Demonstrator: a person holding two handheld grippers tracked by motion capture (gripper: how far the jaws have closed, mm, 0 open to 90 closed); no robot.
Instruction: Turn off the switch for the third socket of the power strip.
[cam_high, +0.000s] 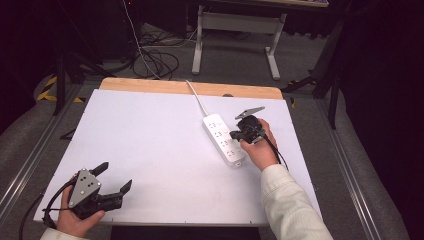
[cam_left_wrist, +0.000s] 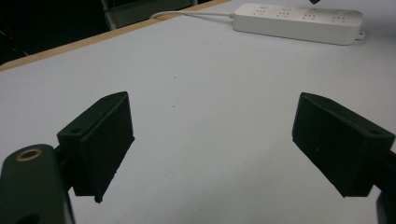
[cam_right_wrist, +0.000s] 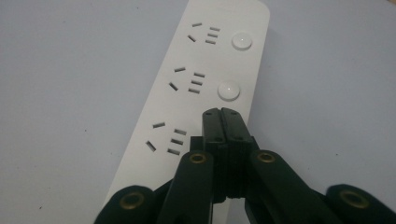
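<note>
power strip (cam_right_wrist: 205, 84) under closed jaws, right gripper (cam_right_wrist: 221, 114)

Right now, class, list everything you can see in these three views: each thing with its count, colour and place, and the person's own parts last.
power strip: one, white, right of centre on the table, under the right hand-held gripper
switch buttons: two clear of the jaws, white, round, along one edge of the power strip
cord: one, white, from the strip's far end over the table's back edge
table: one, white top with a wooden back edge
floor cables: several, dark, behind the table
left hand-held gripper: one, black, near left corner, jaws wide apart
right hand-held gripper: one, black, jaws together on the strip's button edge
</note>
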